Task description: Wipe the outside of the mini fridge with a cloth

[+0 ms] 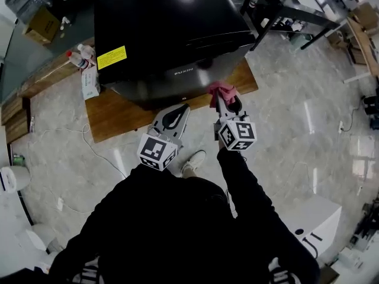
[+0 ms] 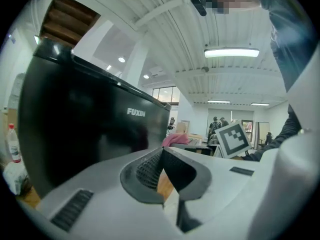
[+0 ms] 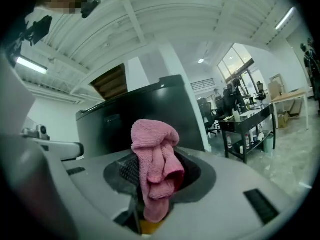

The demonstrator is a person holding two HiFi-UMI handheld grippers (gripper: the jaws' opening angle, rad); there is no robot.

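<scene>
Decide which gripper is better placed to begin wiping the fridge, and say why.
Right. The right gripper is shut on the pink cloth near the mini fridge front; the left gripper is shut, empty.

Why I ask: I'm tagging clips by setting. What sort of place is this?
Probably an open-plan office or workshop: a black desk and office chairs near the mini fridge, a strip light on a bare ceiling, polished tile floor.

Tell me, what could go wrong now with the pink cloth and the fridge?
1. The cloth sits bunched up in the right gripper. Rubbing hard on the fridge might tug it loose.
2. Bottles stand close by the fridge's side. Wiping there might knock them over.
</scene>
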